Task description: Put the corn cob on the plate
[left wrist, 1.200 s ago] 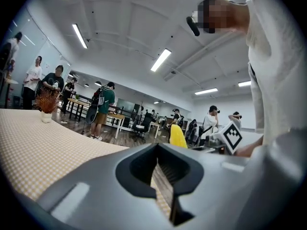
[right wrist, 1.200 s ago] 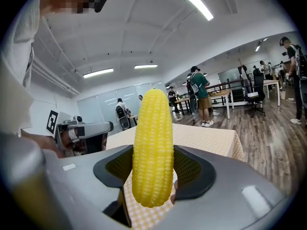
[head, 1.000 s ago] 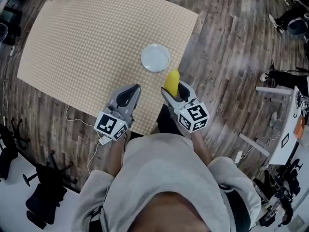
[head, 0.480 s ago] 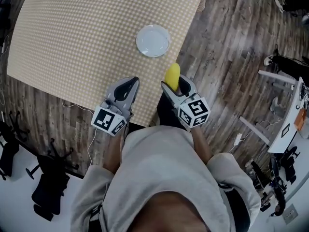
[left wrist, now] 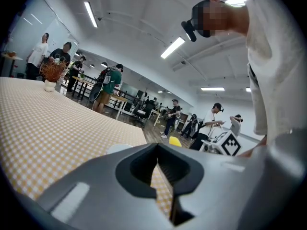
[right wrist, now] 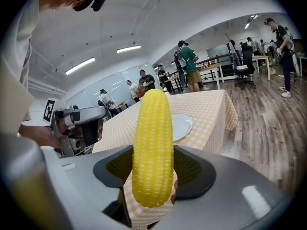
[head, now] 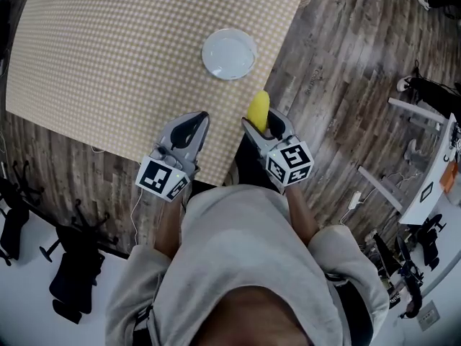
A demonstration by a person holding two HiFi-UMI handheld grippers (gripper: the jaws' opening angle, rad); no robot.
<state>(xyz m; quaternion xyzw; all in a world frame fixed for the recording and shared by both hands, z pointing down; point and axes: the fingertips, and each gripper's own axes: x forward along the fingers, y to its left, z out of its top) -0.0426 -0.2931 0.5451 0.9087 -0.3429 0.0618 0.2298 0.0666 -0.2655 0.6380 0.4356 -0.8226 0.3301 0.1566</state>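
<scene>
One corn cob [head: 258, 111] is pinched between the jaws of the right gripper [head: 262, 123], near the one plate [head: 229, 53] but apart from it. The left gripper [head: 191, 125], also near the plate, has its jaws pressed together with nothing between them.

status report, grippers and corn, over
Right gripper shut on corn cob. Left gripper shut, empty. Plate empty, nothing in the way.

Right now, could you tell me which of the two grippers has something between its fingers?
The right gripper: its fingers clamp the yellow corn cob. The left gripper has its fingers closed together on nothing.
</scene>
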